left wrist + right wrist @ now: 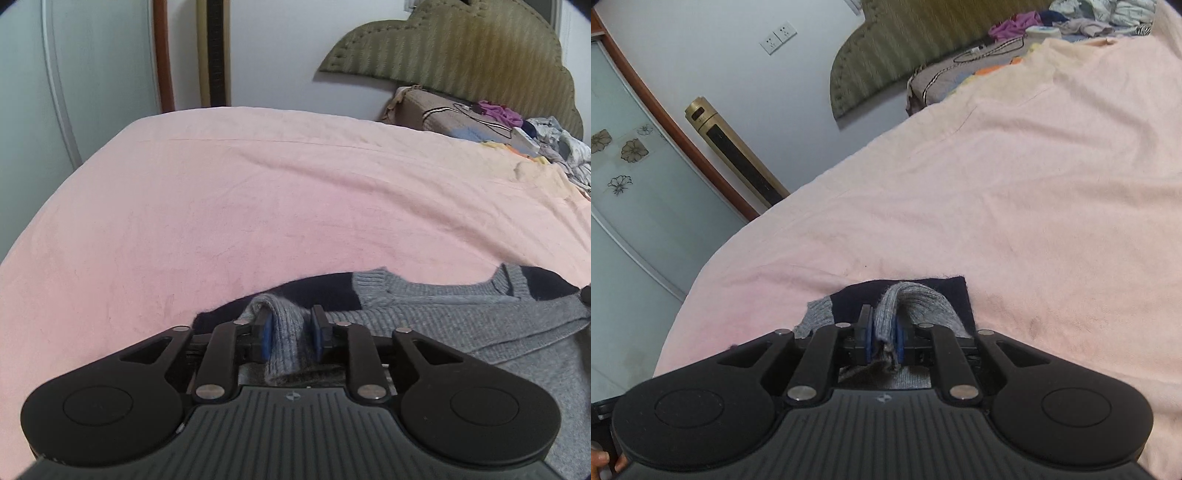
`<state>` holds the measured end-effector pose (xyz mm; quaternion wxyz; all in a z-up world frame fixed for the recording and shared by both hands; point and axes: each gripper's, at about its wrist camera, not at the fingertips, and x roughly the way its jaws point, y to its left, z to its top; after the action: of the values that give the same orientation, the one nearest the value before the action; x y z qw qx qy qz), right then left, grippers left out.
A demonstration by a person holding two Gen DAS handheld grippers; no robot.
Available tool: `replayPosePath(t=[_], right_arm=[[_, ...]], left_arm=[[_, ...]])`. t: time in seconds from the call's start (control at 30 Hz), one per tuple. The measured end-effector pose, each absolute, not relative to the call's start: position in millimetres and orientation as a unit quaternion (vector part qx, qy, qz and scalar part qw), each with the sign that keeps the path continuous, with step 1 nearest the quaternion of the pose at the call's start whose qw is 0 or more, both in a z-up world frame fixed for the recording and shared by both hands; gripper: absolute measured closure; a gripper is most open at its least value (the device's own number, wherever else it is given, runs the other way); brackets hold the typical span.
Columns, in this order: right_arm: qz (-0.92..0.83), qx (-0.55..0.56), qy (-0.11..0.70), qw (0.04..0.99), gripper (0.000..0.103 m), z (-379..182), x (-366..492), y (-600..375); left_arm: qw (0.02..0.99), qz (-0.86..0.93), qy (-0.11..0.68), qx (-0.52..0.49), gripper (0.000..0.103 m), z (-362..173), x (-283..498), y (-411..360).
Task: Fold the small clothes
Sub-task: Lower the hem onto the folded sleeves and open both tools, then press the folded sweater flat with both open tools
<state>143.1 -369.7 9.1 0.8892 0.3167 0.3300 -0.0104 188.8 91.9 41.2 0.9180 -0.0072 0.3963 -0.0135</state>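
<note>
Between the blue-padded fingers of the left gripper [290,334] runs a raised fold of the grey ribbed knit sweater with navy trim [424,314]; the jaws stand somewhat apart, the left pad against the fold and the right pad showing a slim gap beside it, so the cloth sits between them without being visibly squeezed. In the right wrist view, the right gripper [884,338] has its two blue pads set close on either side of another bunched ridge of the same sweater [916,299], the knit pressed between them, though whether the pinch is firm cannot be told. Out from the jaws, the sweater lies flat on the pale pink bedsheet [240,203], its grey body spreading to the right in the left wrist view with a V-shaped neckline edged in grey rib and dark navy panels at the shoulders; in the right wrist view a navy corner lies just beyond the fingers. The sheet covers a wide bed and is lightly creased. At the far end stands an olive-green quilted headboard [461,48], with a heap of mixed crumpled clothes [554,140] and a black cable near it. Against the white wall stands a tall gold-and-black tower fan [735,151], beside a frosted glass door with flower prints [628,166].
</note>
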Motion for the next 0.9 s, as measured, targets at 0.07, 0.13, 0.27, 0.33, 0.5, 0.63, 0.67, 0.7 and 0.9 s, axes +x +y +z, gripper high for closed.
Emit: replayPosePath(t=[0.07,0.13,0.27,0.33,0.5,0.63,0.67,0.7,0.9], right_arm=[[-0.008,0.328,0.327,0.886,0.08,8.3,147.4,-373.8],[-0.005,0.335,0.324,0.885,0.075,8.1,150.4,-375.7],[-0.008,0.331,0.326,0.886,0.073,7.7,160.0,-378.6],[-0.011,0.328,0.328,0.886,0.07,7.3,164.3,-377.9],[-0.015,0.317,0.322,0.892,0.045,9.4,171.1,-373.5],[-0.022,0.298,0.322,0.898,0.044,12.7,173.0,-368.7],[-0.027,0.294,0.318,0.901,0.044,14.3,171.0,-368.5],[-0.031,0.29,0.314,0.904,0.044,16.6,168.9,-367.4],[-0.007,0.247,0.32,0.915,0.04,25.0,162.4,-349.4]], left_arm=[[0.917,-0.01,0.398,-0.011,0.077,41.2,193.1,93.6],[0.917,-0.006,0.398,-0.011,0.072,40.7,196.0,93.8],[0.919,0.008,0.394,0.006,0.061,39.0,200.5,88.4],[0.92,0.012,0.393,0.009,0.056,38.9,201.5,87.6],[0.917,0.018,0.398,0.005,0.053,35.8,205.1,90.7],[0.917,0.021,0.399,0.005,0.048,35.1,205.7,92.3],[0.917,0.023,0.398,0.006,0.045,35.7,205.1,92.9],[0.918,0.024,0.396,0.006,0.042,36.1,204.9,93.3],[0.924,0.039,0.38,0.027,0.024,43.3,198.4,93.6]])
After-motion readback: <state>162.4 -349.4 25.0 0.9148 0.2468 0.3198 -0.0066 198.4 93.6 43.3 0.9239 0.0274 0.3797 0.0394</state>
